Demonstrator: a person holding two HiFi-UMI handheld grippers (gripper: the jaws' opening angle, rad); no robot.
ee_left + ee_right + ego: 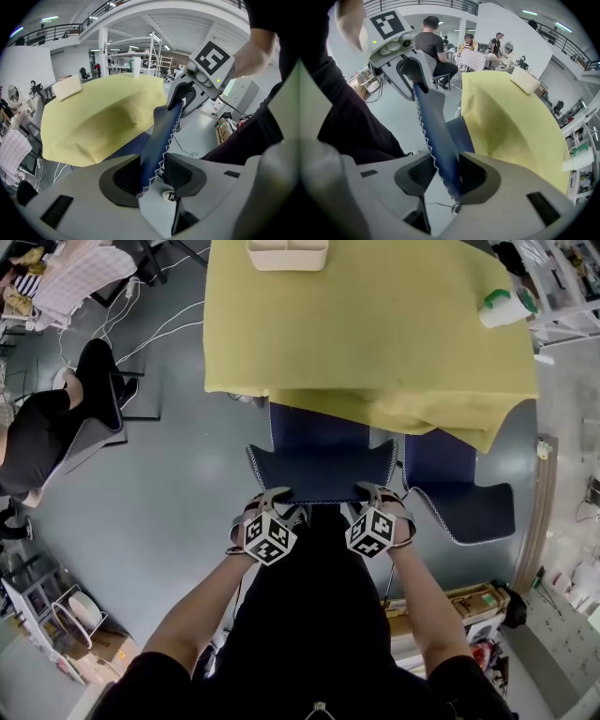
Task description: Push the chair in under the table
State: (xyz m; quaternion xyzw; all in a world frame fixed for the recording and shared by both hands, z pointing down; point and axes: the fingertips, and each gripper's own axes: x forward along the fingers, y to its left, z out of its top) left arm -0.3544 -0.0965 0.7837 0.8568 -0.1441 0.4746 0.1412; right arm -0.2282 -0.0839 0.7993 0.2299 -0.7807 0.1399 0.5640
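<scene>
black short-sleeved top (309, 634); left tongs (273, 495), right tongs (375, 491) pale grey, dark ribbed pads (123, 176), black-white square-marker cubes (270, 538).

Both bare forearms reach forward side by side, wrists angled steeply down, marker cubes facing up, the left gripper (270, 498) and the right gripper (377, 493) level with each other — each with its jaws clamped over the top edge of the chair back (323, 474), near opposite corners.
</scene>
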